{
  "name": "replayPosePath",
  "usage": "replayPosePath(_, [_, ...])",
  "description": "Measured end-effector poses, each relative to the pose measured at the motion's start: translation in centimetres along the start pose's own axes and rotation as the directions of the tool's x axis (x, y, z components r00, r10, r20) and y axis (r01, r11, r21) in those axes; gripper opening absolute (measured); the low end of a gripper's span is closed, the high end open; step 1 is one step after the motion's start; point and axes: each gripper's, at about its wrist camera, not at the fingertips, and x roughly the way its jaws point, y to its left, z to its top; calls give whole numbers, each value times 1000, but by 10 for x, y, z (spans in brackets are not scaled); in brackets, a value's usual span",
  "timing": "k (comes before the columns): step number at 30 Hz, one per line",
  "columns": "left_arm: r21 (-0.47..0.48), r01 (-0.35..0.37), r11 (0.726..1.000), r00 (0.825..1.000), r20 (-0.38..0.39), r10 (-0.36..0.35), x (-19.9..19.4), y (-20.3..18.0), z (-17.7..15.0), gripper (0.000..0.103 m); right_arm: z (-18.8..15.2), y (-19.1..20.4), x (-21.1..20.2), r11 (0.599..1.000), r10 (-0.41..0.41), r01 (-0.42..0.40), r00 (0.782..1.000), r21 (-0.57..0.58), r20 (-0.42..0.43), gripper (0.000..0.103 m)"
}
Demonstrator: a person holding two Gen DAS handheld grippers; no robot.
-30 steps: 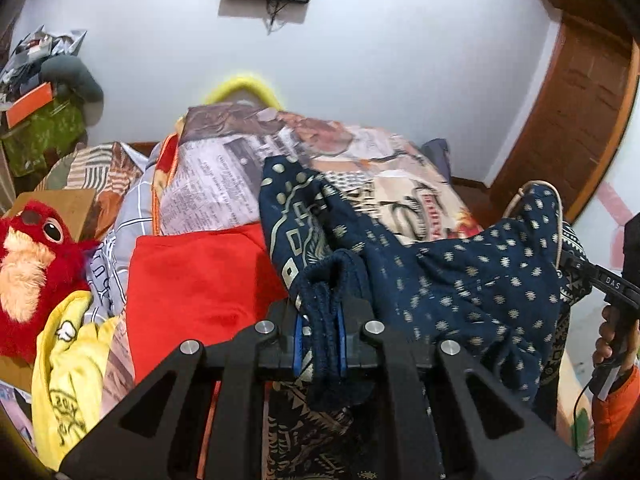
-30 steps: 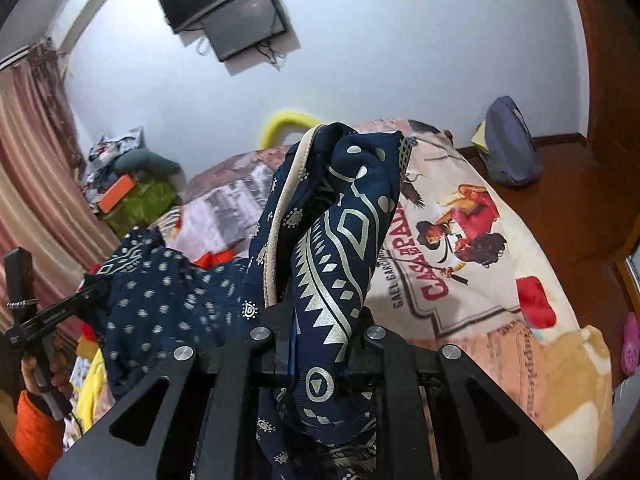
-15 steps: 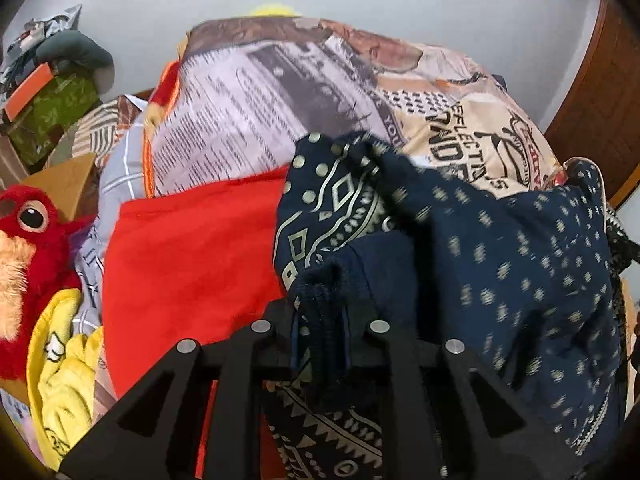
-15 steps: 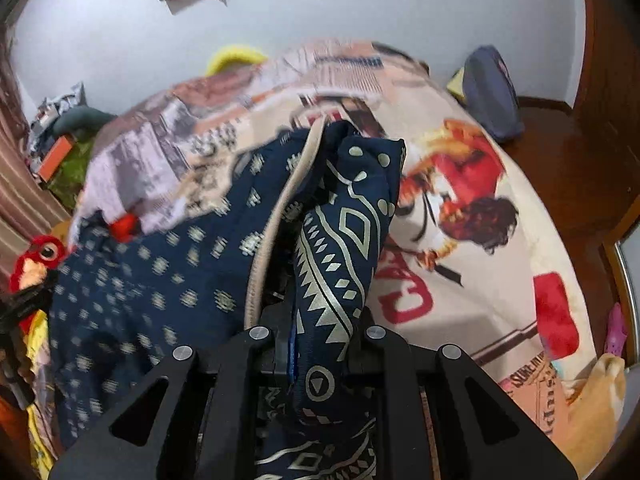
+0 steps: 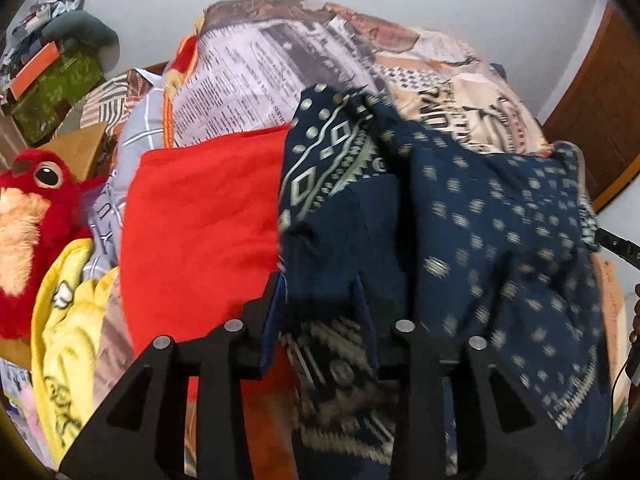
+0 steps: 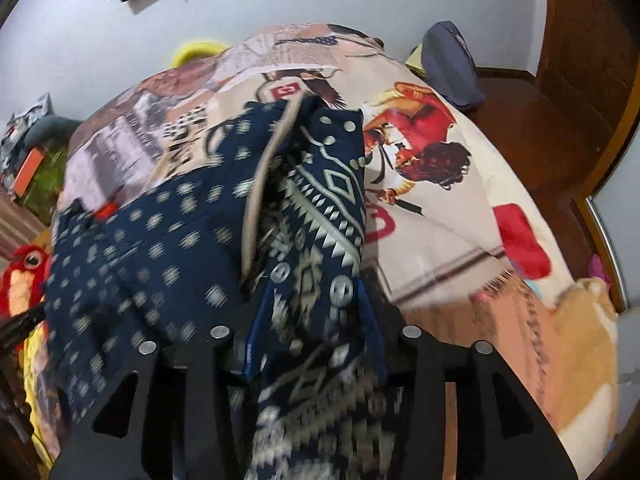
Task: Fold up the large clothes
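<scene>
Navy cloth with pale dots and zigzags, the garment (image 5: 500,240), hangs between our two grippers above the bed (image 5: 256,76). Our left gripper (image 5: 320,312) has its fingers spread wider than the bunched edge lying between them (blur hides any contact). Our right gripper (image 6: 312,320) is likewise spread, with a thick fold (image 6: 320,216) filling the gap. A red cloth (image 5: 200,220) lies beneath, beside a plush bird (image 5: 36,208).
</scene>
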Motion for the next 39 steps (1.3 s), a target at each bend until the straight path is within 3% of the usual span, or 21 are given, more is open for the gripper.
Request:
replayPosePath(5, [34,4,999,997,76,-7,-62,-11,-12,36,-15,18,-66,997,8,-3,998,-81,69,41])
replayPosePath(11, [63,25,998,983,179,-36,-137,-19,-30,46,-34,35,-144,991,52,-29,984,-132,171,48])
replayPosePath(15, [94,27,995,974,220,-48,-173,-26,-47,48,-48,44,-179,983,77,-39,974,-178,212,54])
replayPosePath(20, [116,50,992,967,243,-78,-199,-26,-77,60,-72,53,-203,977,70,-20,970,-211,233,56])
replayPosePath(26, [127,80,989,979,176,-102,-191,-24,-113,86,-105,48,-197,978,48,-12,985,-209,167,57])
replayPosePath(33, [91,138,986,990,-3,-138,-141,-18,-161,87,-138,31,-167,982,11,-2,999,-190,44,59])
replayPosePath(39, [-27,216,976,964,-150,-218,-91,-8,-188,87,-169,11,-131,991,2,-13,996,-133,-85,60])
